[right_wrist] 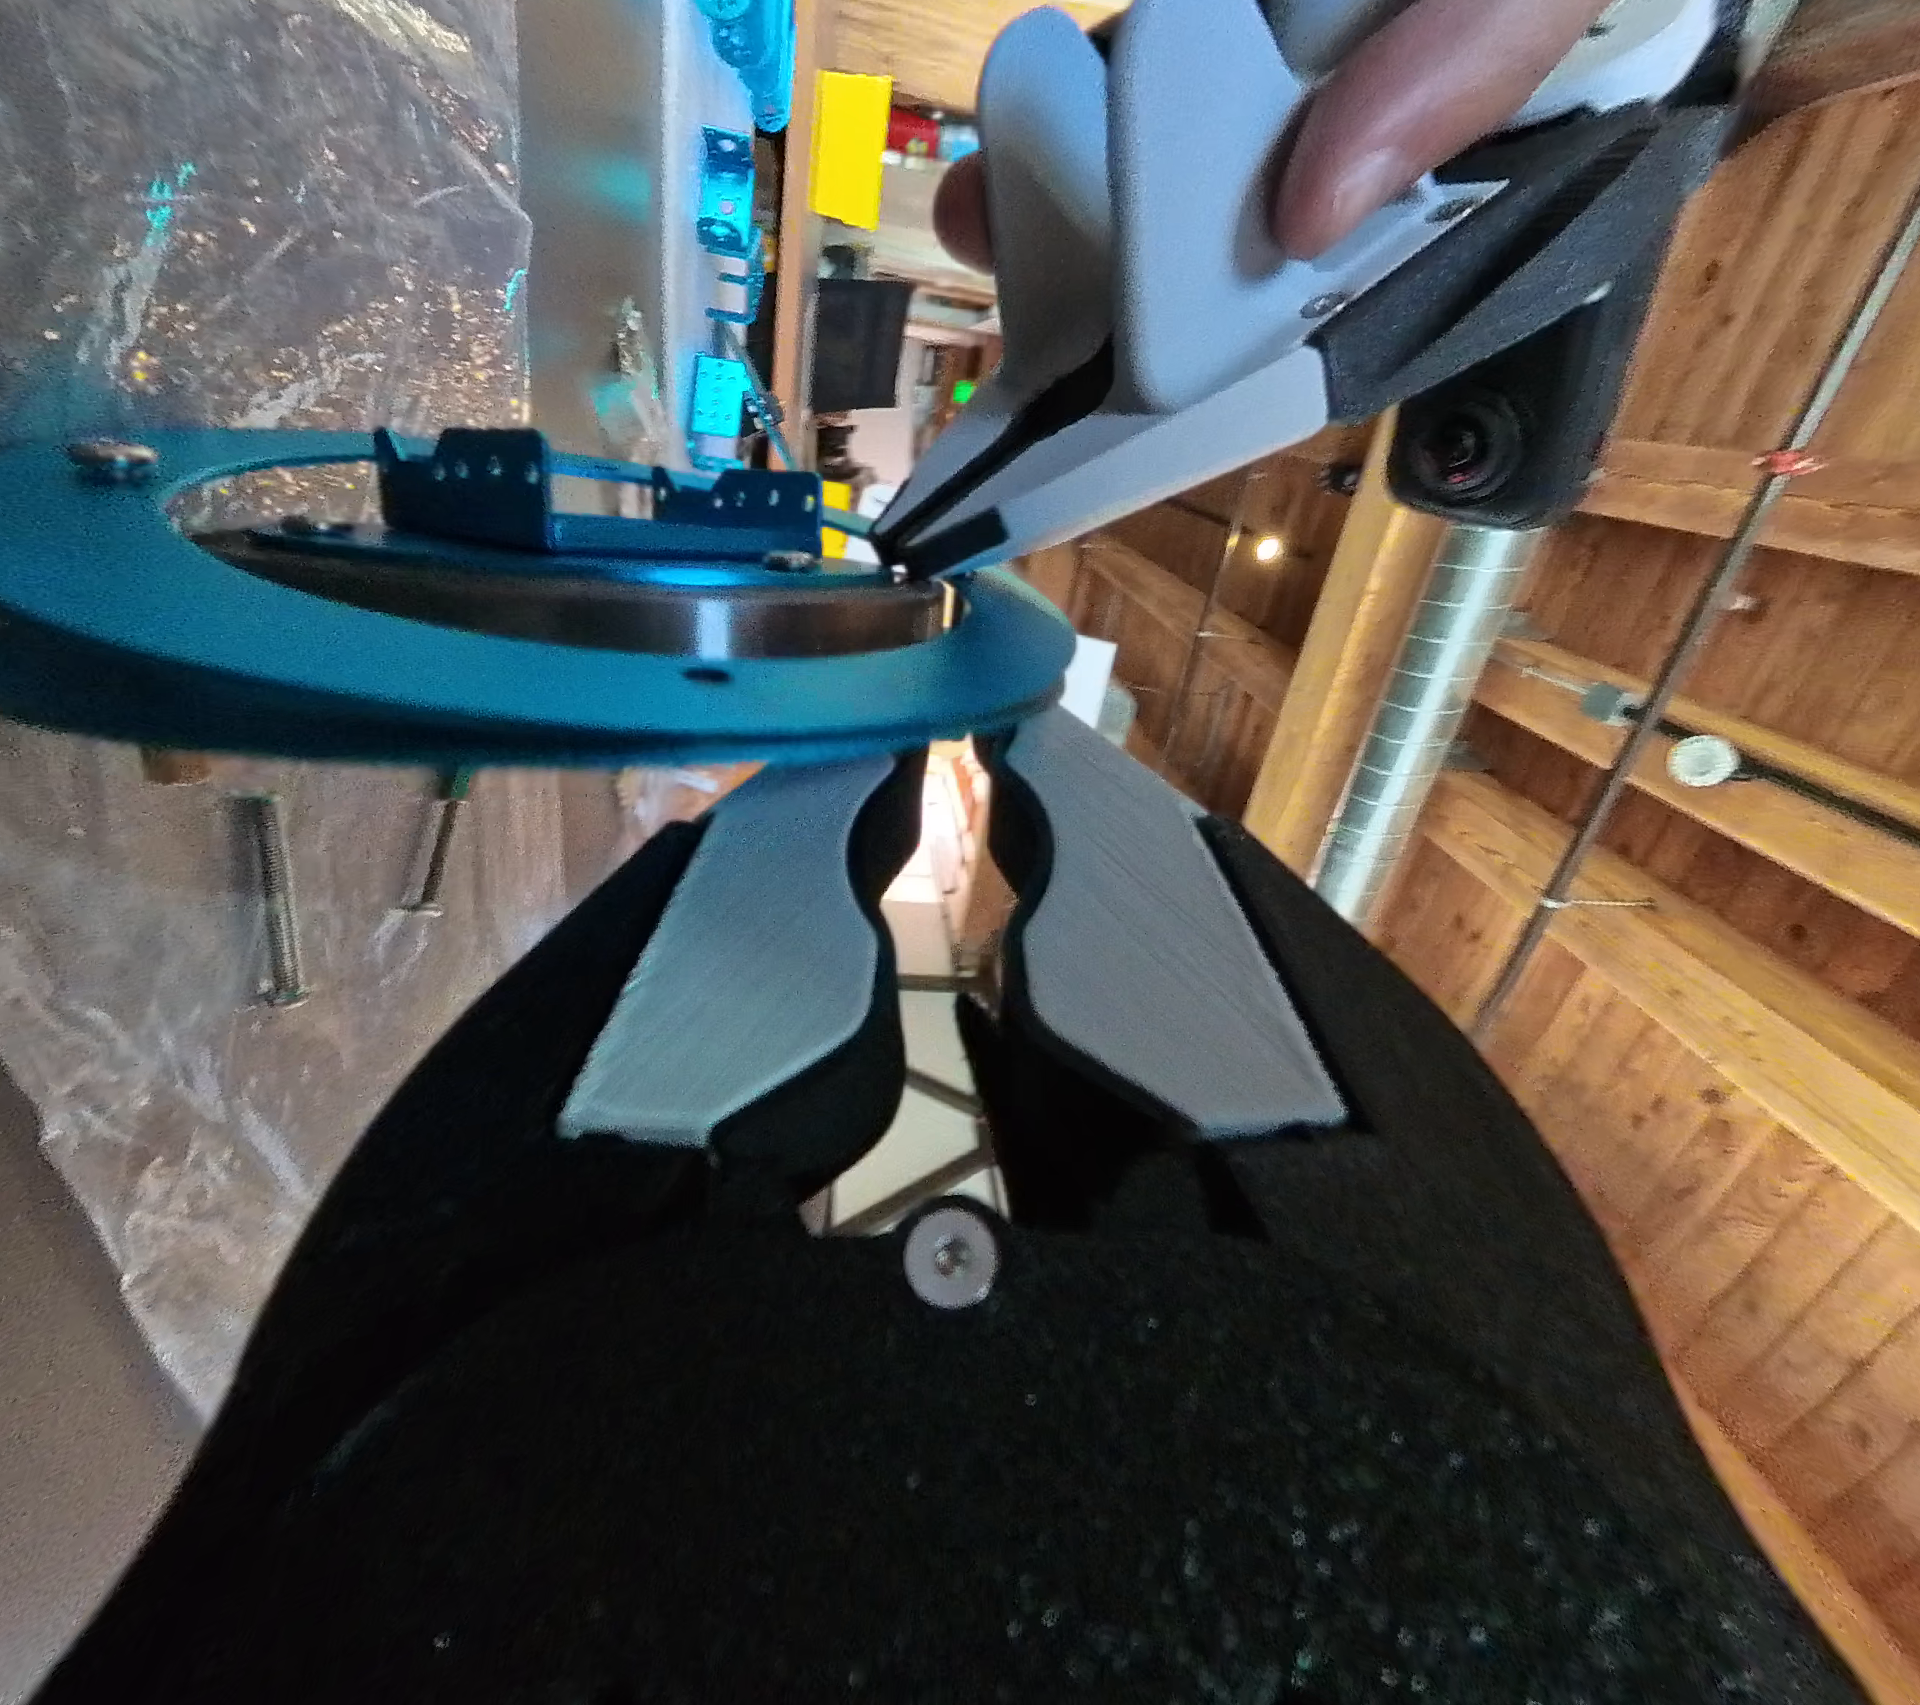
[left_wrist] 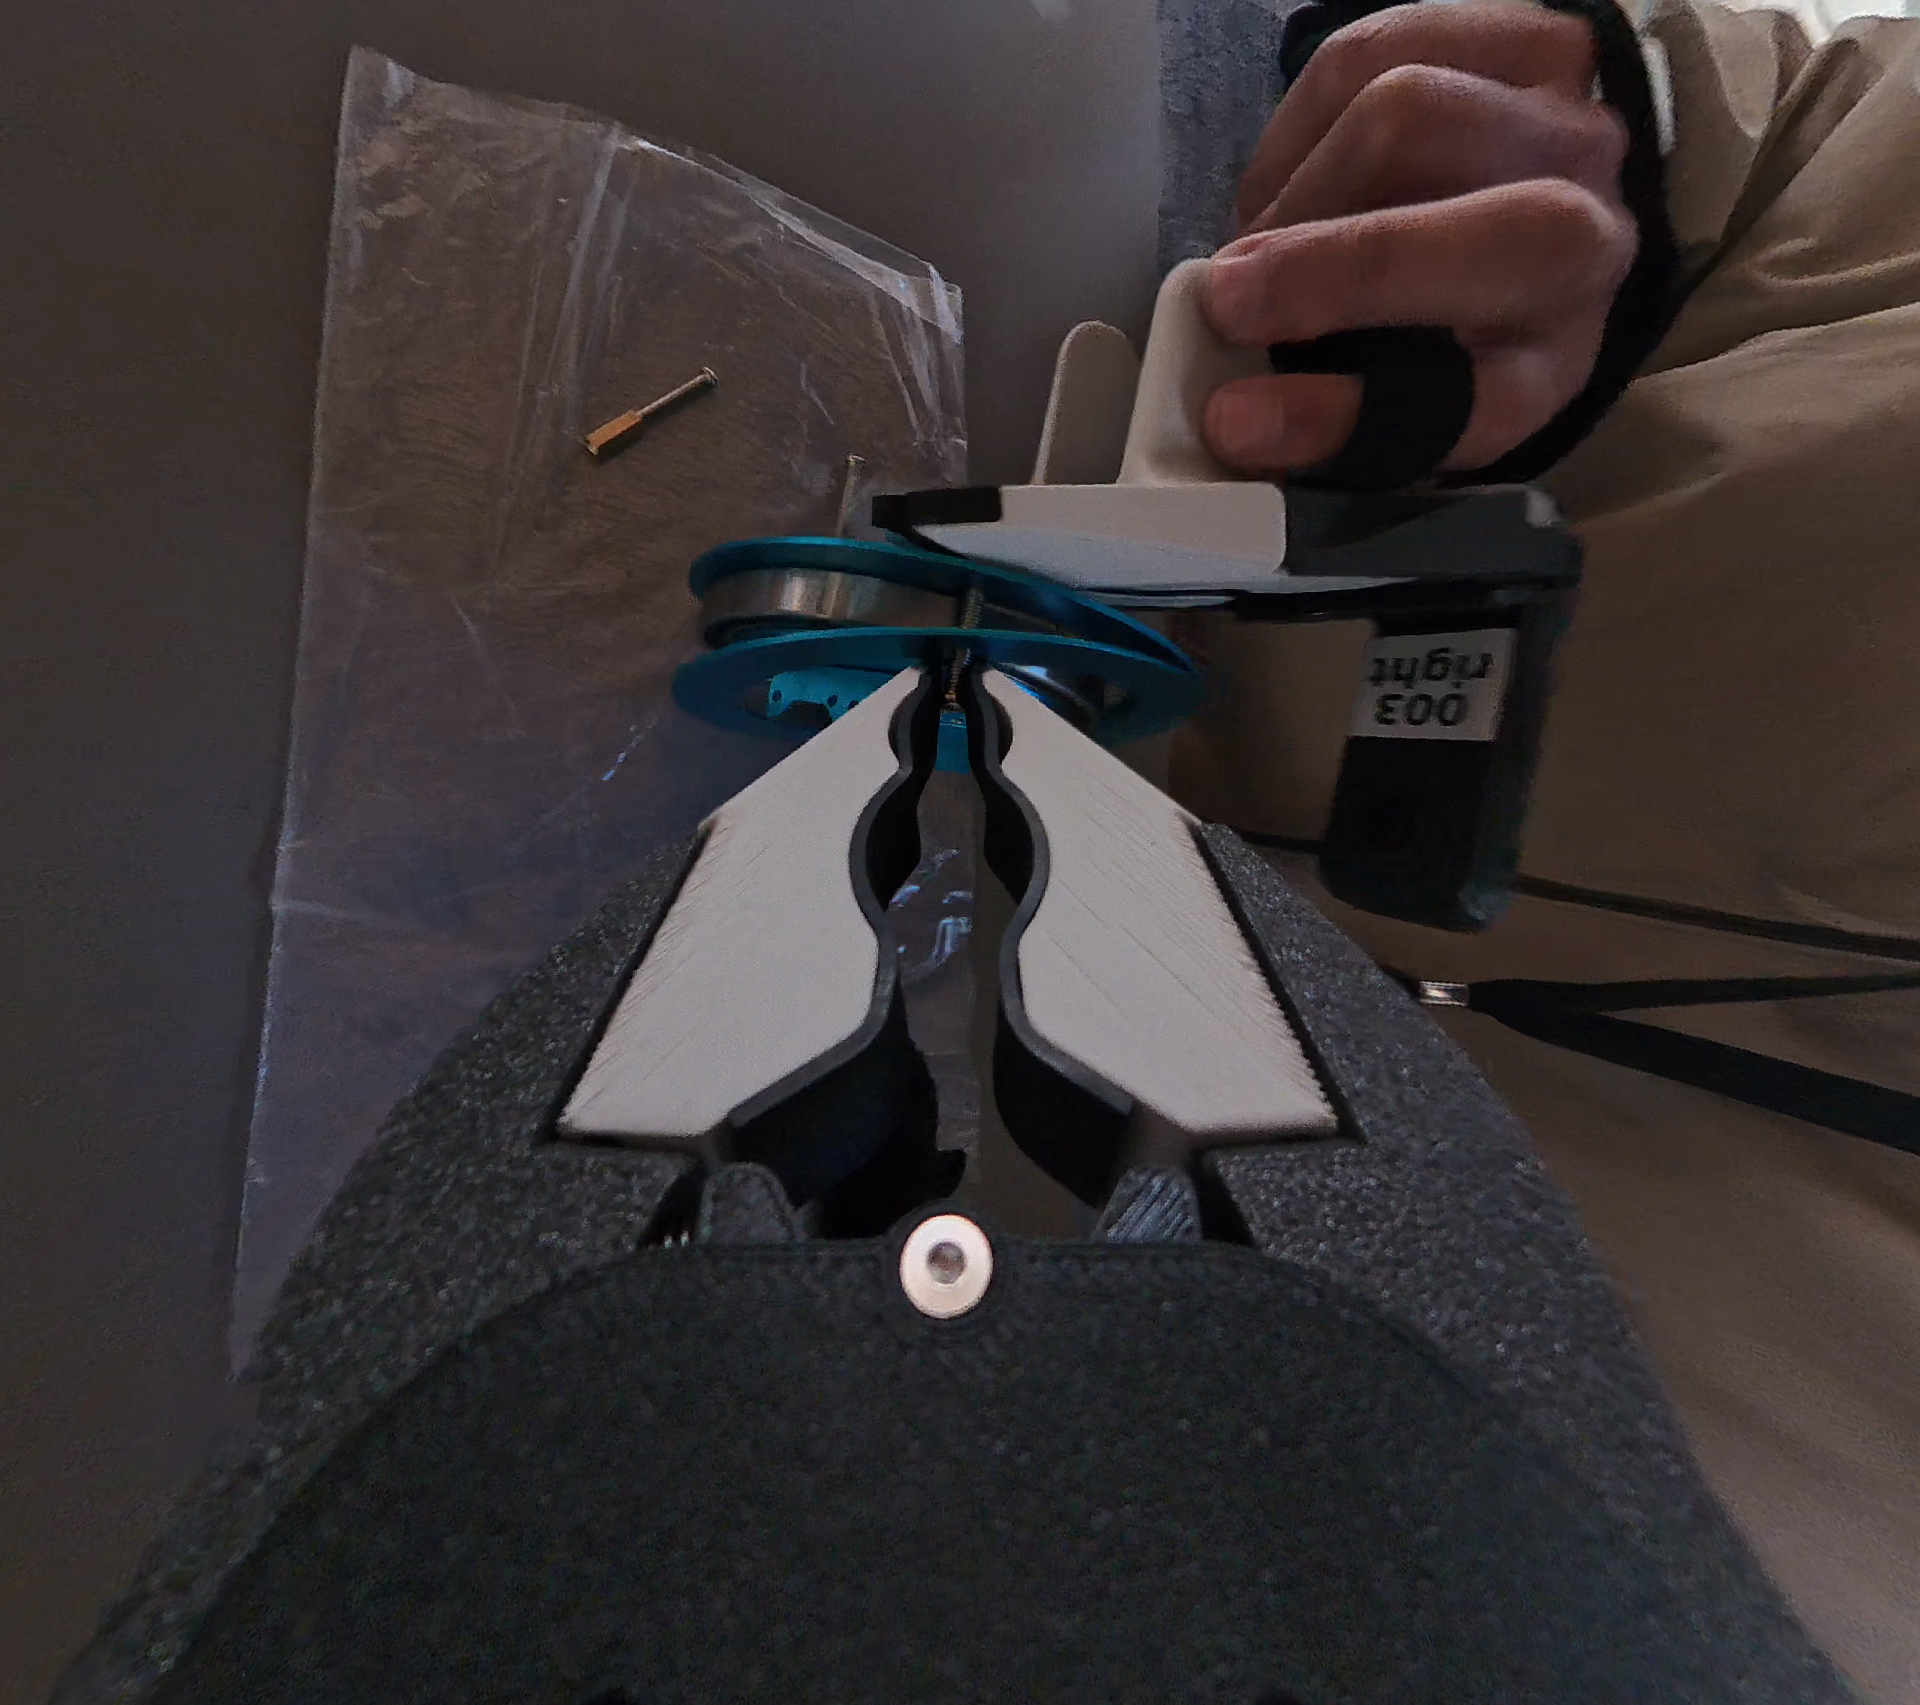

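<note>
**Q:** What is shown, and where is the main object?

**A:** A blue metal ring assembly (right_wrist: 520,689) is seen in the middle of both views. It is made of two flat rings with a steel bearing (right_wrist: 727,621) between them, and it is raised above a clear plastic sheet (left_wrist: 499,512) on a grey table (left_wrist: 156,305).

**Q:** How are the grippers placed?

**A:** The left gripper (left_wrist: 951,684) is clenched on a thin screw (left_wrist: 964,616) at the ring's near edge. The right gripper (right_wrist: 940,751) is pressed up under the rim. Its tips are hidden by the ring, so its grasp cannot be told. It is held by a hand (left_wrist: 1434,242).

**Q:** How is the assembly likely to handle?

**A:** It is judged stiff, fairly heavy and smooth, so it may slip. The flat outer rim seems the soundest hold, and the screw is best pinched across its threads.

**Q:** Anything else nearby?

**A:** A brass spacer (left_wrist: 649,412) is seen on the far sheet, and loose screws (right_wrist: 268,897) lie to the left.
</note>
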